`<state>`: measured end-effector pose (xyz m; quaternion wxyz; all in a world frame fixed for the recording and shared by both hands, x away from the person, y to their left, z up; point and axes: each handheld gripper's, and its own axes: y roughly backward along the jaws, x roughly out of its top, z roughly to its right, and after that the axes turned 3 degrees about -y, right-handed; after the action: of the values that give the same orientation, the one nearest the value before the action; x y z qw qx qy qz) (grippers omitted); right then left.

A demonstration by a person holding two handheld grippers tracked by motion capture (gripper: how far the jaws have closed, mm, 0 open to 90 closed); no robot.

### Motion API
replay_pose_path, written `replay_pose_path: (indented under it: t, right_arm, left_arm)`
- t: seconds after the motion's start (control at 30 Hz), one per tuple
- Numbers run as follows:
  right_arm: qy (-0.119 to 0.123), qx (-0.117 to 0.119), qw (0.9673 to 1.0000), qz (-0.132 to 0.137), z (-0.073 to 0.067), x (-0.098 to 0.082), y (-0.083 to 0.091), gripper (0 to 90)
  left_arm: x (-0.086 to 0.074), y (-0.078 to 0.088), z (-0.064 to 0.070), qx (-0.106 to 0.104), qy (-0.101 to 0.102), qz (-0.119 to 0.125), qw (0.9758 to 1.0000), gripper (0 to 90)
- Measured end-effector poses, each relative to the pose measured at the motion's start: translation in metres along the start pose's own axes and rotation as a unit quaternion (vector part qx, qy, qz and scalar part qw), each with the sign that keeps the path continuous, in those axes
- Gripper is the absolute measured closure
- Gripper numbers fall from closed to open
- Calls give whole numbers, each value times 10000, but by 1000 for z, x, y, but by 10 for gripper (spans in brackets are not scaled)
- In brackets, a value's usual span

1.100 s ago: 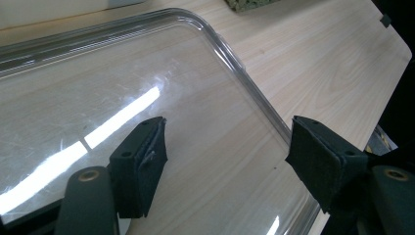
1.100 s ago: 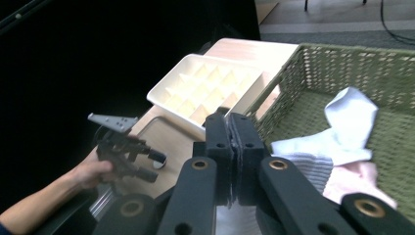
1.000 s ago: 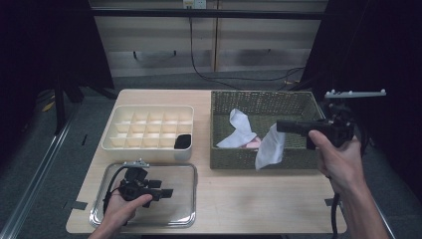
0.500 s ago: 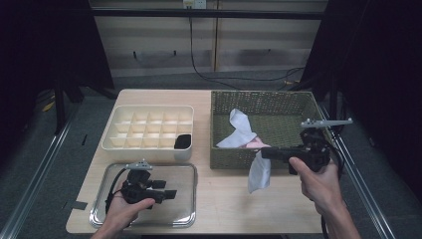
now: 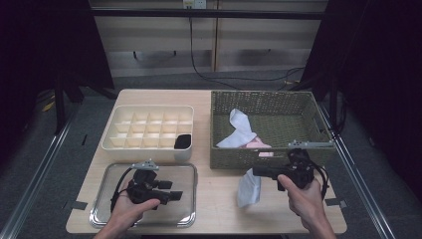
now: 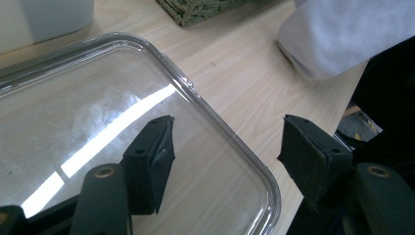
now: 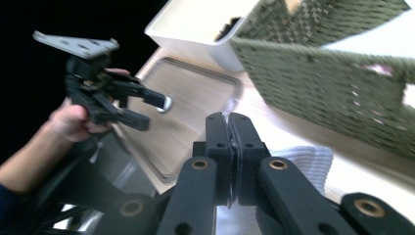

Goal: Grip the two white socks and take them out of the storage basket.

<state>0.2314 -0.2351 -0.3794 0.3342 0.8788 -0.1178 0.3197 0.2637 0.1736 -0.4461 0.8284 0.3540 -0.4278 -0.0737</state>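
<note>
My right gripper (image 5: 255,172) is shut on the top edge of a white sock (image 5: 248,189), which hangs down to the tabletop just in front of the woven basket (image 5: 303,107). In the right gripper view the black jaws (image 7: 230,122) pinch the sock (image 7: 306,164) flat. A second white sock (image 5: 239,124) and something pink (image 5: 256,145) lie in the basket. My left gripper (image 5: 174,191) is open over the clear tray (image 5: 102,216). Its jaws (image 6: 227,134) have just been closing a little, with nothing between them, above the tray's corner (image 6: 235,142).
A white compartment box (image 5: 149,112) stands behind the tray, with a black item (image 5: 183,141) in its near right cell. Bare wood (image 5: 219,199) separates the tray from the hanging sock. The table's front edge is close to both hands.
My right gripper has come down and toward me with the white sock, from over the basket to the table in front of it. The left hand has stayed over the tray.
</note>
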Motion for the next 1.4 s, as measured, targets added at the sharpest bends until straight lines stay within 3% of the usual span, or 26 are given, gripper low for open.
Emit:
replay_pose_path:
  t: [0.4,0.7,0.87,1.13,1.27,1.4]
  right_arm:
    - [-195,-138,9997,-82,22,-25,-14,879]
    - [-331,-260,9991,-102,33,-41,-14,877]
    - [-464,-343,9983,-37,46,-49,-14,874]
    - [-545,-677,9962,3,64,-56,-12,861]
    - [-604,-660,9959,-126,72,-60,-17,822]
    - [-546,-633,9961,-276,69,-62,-20,816]
  left_arm:
    - [21,-13,15,-171,-421,-68,9989,490]
    - [35,-23,26,-313,-568,-44,9979,542]
    - [43,-36,34,-393,-675,-130,9969,542]
    - [51,-63,47,-549,-836,-284,9946,543]
    - [50,-81,50,-711,-756,-358,9940,547]
    - [50,-95,50,-647,-718,-536,9939,529]
